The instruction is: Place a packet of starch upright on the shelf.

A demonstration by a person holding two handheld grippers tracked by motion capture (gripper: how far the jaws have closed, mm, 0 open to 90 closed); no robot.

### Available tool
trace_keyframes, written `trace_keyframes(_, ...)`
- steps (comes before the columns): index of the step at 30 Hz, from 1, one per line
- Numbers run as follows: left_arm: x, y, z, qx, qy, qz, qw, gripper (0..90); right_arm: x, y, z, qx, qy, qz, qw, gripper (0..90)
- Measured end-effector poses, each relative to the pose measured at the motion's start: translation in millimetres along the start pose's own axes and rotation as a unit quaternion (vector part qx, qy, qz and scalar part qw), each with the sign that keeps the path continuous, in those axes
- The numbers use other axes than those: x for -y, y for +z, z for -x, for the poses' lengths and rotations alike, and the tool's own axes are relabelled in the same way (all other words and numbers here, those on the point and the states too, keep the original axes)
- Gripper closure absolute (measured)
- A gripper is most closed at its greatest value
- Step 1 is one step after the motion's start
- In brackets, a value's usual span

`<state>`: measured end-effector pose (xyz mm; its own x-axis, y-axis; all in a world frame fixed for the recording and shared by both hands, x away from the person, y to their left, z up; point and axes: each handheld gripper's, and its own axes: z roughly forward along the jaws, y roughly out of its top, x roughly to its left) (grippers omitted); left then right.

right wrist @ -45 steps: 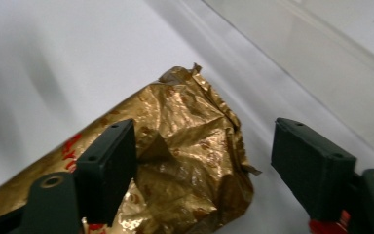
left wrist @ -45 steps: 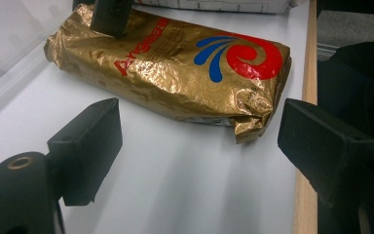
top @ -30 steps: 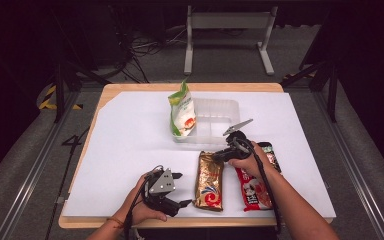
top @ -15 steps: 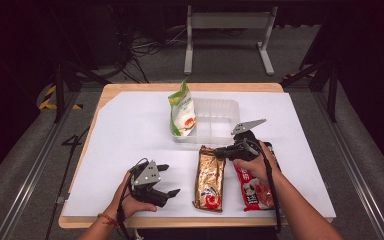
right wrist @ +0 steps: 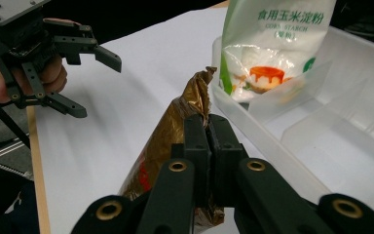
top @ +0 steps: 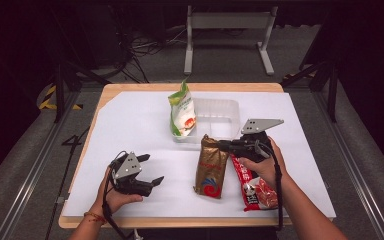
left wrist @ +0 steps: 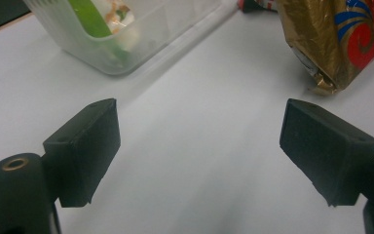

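Two claws over a white-covered worktop [top: 130,120]. Right claw [top: 223,144], jaws pressed together with nothing visibly between them, just above upper end of gold snack bag [top: 211,166]; whether touching it, cannot tell. Gold snack bag flat on worktop, top end just beside clear plastic bin [top: 220,117], red snack packet [top: 252,185] alongside under right hand [top: 260,165]. Left claw [top: 152,170], jaws wide apart and empty, held low over bare worktop, well apart from gold snack bag. Green-and-white corn starch pouch [top: 182,110] upright in left compartment of bin.
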<state>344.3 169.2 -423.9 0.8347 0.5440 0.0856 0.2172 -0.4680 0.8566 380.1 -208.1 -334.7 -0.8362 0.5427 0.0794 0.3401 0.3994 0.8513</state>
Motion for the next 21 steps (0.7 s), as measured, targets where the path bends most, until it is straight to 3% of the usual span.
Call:
trace_keyframes(9, 1.9, -11.0, -8.7, -0.022, -0.011, 0.02, 0.9995, 15.7, -10.0, -11.7, -4.8, 0.027, -0.018, 0.025, 0.9991, 88.3)
trace_keyframes(21, 5.4, -9.8, -12.0, -0.018, -0.011, 0.017, 0.9996, 15.5, -24.9, -24.4, -0.3, 0.054, -0.018, 0.059, 0.9966, 88.5)
